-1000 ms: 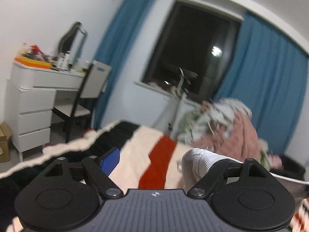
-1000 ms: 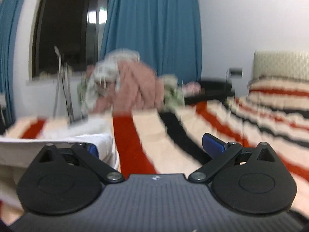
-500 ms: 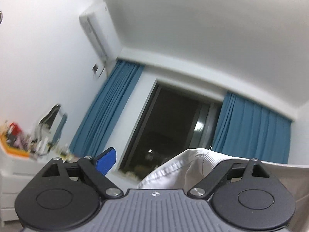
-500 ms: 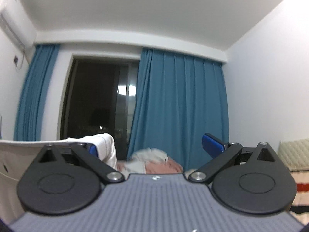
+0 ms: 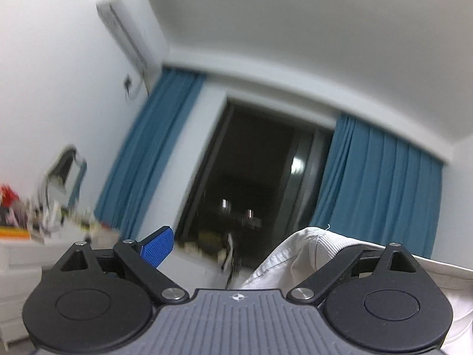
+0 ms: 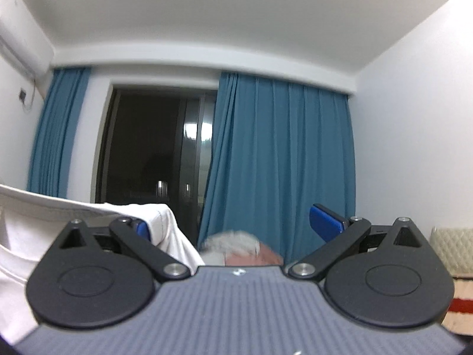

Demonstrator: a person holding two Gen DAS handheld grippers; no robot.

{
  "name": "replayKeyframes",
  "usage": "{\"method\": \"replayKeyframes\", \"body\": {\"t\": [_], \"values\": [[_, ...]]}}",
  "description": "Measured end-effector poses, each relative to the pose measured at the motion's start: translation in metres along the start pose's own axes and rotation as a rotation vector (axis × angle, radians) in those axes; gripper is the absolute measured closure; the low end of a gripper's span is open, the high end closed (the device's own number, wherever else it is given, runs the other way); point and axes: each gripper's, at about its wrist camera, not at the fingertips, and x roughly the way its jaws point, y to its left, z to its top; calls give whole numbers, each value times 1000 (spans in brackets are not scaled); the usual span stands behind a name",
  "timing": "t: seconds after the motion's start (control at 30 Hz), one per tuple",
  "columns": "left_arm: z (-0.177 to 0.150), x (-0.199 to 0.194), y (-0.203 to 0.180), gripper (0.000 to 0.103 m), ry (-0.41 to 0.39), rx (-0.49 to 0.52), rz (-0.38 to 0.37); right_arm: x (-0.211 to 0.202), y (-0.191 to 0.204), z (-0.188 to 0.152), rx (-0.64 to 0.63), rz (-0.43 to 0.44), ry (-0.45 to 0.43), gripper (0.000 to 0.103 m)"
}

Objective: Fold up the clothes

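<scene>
You've hoisted the white garment (image 5: 298,254) off the bed; left gripper (image 5: 236,245) has just been widening, cloth draped over one finger, right gripper (image 6: 233,227) wide likewise — shake it flat.

White garment (image 5: 298,254), ribbed cuff and stitched seams, held aloft, stretched sideways, draped over hand-held gripper fingers

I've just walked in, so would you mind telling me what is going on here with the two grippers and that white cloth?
A person is holding up a white garment with a handheld gripper in each hand, in front of the dark window and blue curtains. The cloth hangs over the right-hand finger of the left gripper and the left-hand finger of the right gripper, stretched between them. Both sets of jaws stand wide; the left's have just been opening. No fold is made yet.
</scene>
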Motion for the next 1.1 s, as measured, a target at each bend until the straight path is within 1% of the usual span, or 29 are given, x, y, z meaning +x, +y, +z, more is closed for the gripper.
{"method": "replayKeyframes", "body": {"t": [0.07,0.13,0.2,0.27,0.37,0.4,0.47,0.53,0.57,0.63,0.7,0.77,0.83,0.87,0.9,0.97,1.03,1.1], "values": [[-41,37,7,7,67,15,0,28,1,-32,-13,1,61,0],[-85,78,5,7,129,29,9,65,6,-72,-27,-1,119,0],[-130,124,2,6,182,47,44,103,10,-113,-40,-4,176,0],[-174,172,2,5,226,61,79,145,15,-156,-22,-14,234,0],[-251,242,-5,5,276,109,107,211,21,-220,28,-29,321,0],[-279,268,-3,5,308,111,109,235,21,-244,62,-32,351,0],[-333,319,1,5,375,114,111,282,24,-289,86,-42,398,0],[-395,372,-1,5,451,132,118,322,38,-344,54,-49,446,0],[-421,394,6,5,487,136,121,341,46,-372,30,-47,475,0],[-479,443,31,5,612,163,128,373,58,-427,-9,-36,547,1],[-534,487,58,7,739,207,126,403,65,-476,-16,-14,660,1],[-577,505,79,8,841,218,116,422,67,-516,-24,13,767,1],[-596,509,90,2,849,227,96,433,70,-545,-57,49,859,1],[-605,510,96,0,852,232,86,438,72,-553,-77,71,898,1],[-608,514,96,0,868,264,72,443,75,-560,-95,99,942,1],[-613,521,94,0,902,334,43,451,79,-565,-126,141,1004,1],[-614,535,92,0,956,372,2,459,81,-566,-144,168,1048,1],[-598,536,83,0,1007,385,-40,467,84,-561,-156,183,1090,1]]}}
